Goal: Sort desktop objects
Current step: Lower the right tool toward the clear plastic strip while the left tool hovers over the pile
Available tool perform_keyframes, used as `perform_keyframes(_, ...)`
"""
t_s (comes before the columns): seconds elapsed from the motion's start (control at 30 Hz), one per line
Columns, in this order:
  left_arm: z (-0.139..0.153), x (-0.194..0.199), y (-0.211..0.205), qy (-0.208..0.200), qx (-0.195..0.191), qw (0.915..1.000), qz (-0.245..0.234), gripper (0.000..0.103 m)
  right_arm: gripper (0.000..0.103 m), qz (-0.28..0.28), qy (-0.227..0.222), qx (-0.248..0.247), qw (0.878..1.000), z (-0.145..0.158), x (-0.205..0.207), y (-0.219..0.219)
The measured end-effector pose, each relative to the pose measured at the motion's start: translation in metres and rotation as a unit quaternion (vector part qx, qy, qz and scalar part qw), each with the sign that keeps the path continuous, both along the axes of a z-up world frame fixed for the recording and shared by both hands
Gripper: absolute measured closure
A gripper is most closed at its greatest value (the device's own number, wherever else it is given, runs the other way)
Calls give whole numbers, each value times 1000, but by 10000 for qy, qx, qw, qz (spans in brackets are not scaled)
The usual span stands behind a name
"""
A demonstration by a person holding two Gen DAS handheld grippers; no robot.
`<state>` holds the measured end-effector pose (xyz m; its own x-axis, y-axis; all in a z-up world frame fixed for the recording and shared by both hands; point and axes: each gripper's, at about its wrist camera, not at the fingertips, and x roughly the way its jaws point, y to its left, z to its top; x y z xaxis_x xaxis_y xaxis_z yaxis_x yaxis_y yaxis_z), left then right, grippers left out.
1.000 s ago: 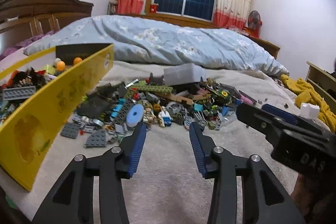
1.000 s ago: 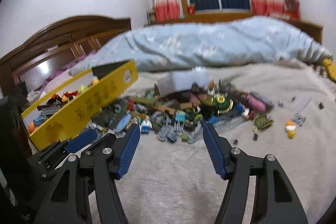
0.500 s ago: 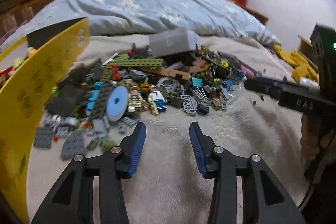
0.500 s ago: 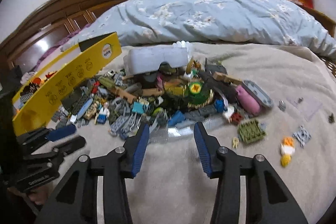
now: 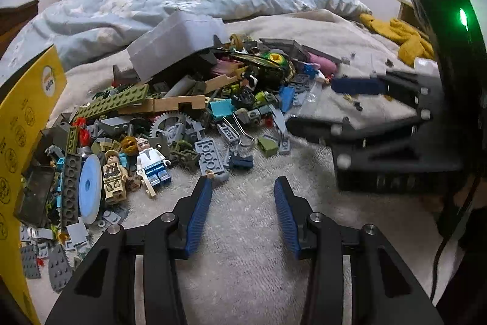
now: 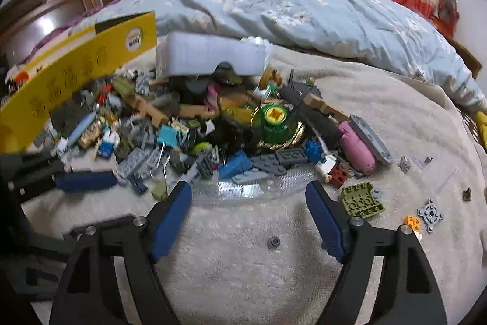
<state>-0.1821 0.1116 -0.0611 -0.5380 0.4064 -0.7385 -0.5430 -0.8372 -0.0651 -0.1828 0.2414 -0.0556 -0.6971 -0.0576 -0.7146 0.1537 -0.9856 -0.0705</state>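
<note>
A large pile of toy bricks (image 5: 194, 118) lies unsorted on the bed beside a yellow box (image 6: 76, 72), which possibly holds some. Left gripper (image 5: 242, 188) open, empty; right gripper (image 6: 248, 194) just widened, empty.

A bed with a fuzzy beige blanket (image 6: 380, 118) holds a big pile of toy bricks (image 5: 188, 118). A yellow box (image 6: 76, 57) sits at the pile's left side. A puffy blue quilt (image 6: 289, 11) lies behind it. A few small bricks (image 6: 362, 200) lie apart on the right.
</note>
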Motion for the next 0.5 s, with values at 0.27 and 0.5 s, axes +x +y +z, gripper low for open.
perform_keyframes(0.27,-6,-16,-6,-326,308,9989,103,59,0,134,-351,-83,9993,-10,-20,7)
perform_keyframes(0.5,-7,-23,-7,-375,323,9985,233,71,0,423,-520,63,9977,-18,-24,1)
